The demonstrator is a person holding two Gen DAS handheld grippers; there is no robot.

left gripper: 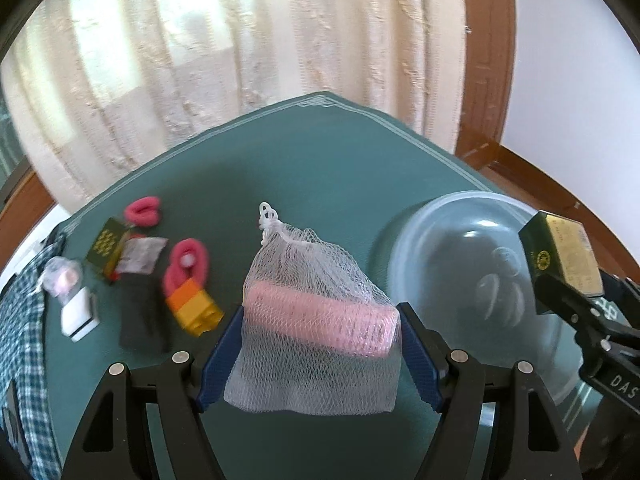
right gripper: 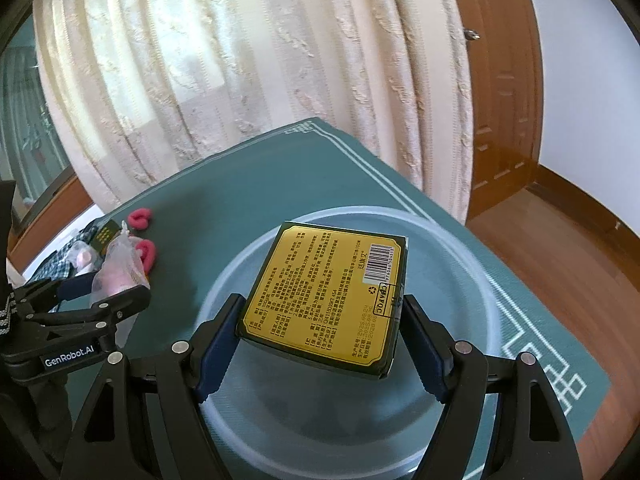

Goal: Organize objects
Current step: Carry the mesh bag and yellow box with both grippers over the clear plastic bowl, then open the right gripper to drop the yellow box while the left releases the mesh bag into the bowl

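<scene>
A teal green table mat (right gripper: 248,200) with a pale white line border lies before cream, vertically striped curtains (right gripper: 248,60). A white mesh bag (left gripper: 316,320) shows a pink roll inside, and a translucent pale blue bowl (right gripper: 476,296) sits under a dark green box (right gripper: 324,300) with a gold label, black print and a white barcode. Pink foam rings (left gripper: 142,210), an orange and yellow block (left gripper: 194,308) and blue-and-white checked cloth (left gripper: 22,320) sit on the left.
</scene>
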